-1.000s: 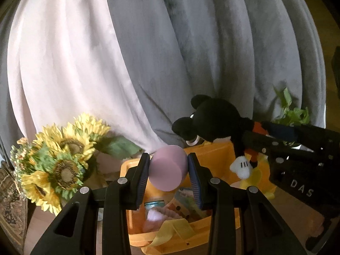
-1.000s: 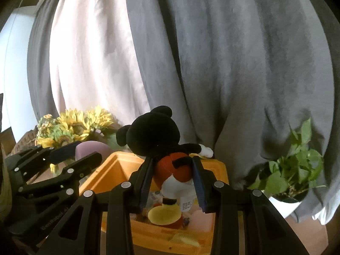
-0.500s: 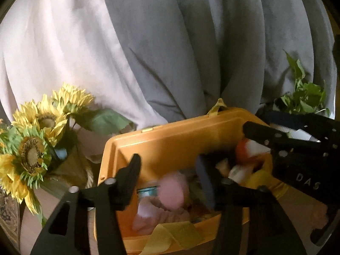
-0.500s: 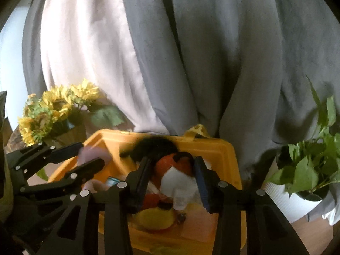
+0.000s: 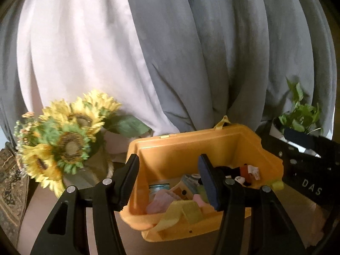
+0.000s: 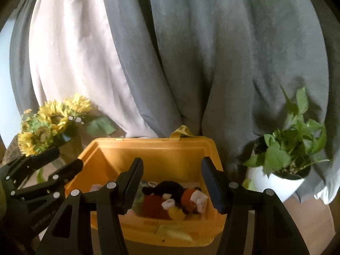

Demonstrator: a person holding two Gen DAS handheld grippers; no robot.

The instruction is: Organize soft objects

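**Both grippers empty above the yellow bin: draw back cleanly**

The left gripper (image 5: 169, 179) stands with its jaws spread wide and nothing between them, poised over the near-left part of the yellow bin (image 5: 191, 148). The right gripper (image 6: 171, 183) is likewise spread and empty, above the bin's middle. As I judge it, the step in hand is the release and retreat. To do it well, lift each gripper straight up from the bin with the jaws held wide, so that no fingertip catches on a toy or on the yellow strap (image 5: 180, 211) draped over the bin's near rim. The two grippers sit close together over the bin, so they should part sideways only once they are above its walls.

Inside the bin, just below and beyond the right gripper, lies the black mouse plush (image 6: 170, 190) on its side, its red shorts and white glove toward the bin's right wall. In the left wrist view it shows at the bin's right end (image 5: 233, 173), beyond the left gripper's right finger. A pink soft piece (image 5: 159, 200) rests on the bin's floor, directly under the left gripper's gap, among other small items too jumbled to name.

Outside the bin, the sunflowers (image 5: 68, 144) stand to its left and a potted green plant (image 6: 291, 148) to its right, with grey and pale curtains (image 6: 191, 53) hanging behind it.
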